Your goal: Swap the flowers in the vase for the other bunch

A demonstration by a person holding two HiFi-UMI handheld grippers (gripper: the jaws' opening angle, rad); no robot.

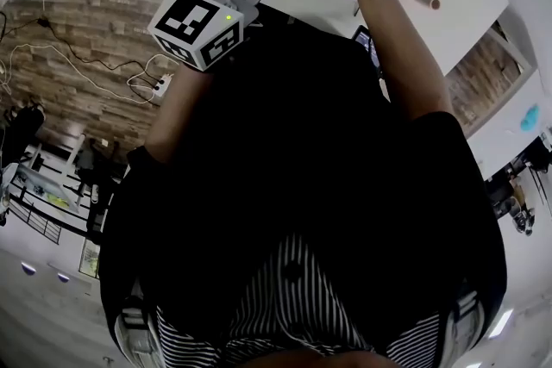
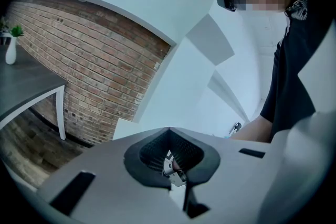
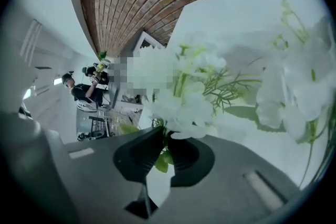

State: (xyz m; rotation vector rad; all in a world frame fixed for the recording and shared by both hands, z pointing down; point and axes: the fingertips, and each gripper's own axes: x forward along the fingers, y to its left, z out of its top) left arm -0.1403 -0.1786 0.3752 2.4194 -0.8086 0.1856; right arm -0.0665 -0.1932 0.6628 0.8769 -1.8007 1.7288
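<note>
White flowers [image 3: 185,105] at the table [image 1: 466,9] | right gripper [image 3: 164,136] clenched on their stems just under the blooms | left gripper [image 2: 169,130] closed, well apart | risk, I reckon: leafy hold slips, bunch drops

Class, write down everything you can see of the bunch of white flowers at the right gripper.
The bunch of white flowers has white blooms, thin green stems, feathery green sprigs and broad leaves. The right gripper is shut on its stems just below the blooms, with one leaf hanging between the jaws. The blooms spread up and right, blurred close to the camera. In the head view it shows over the white table.
</note>
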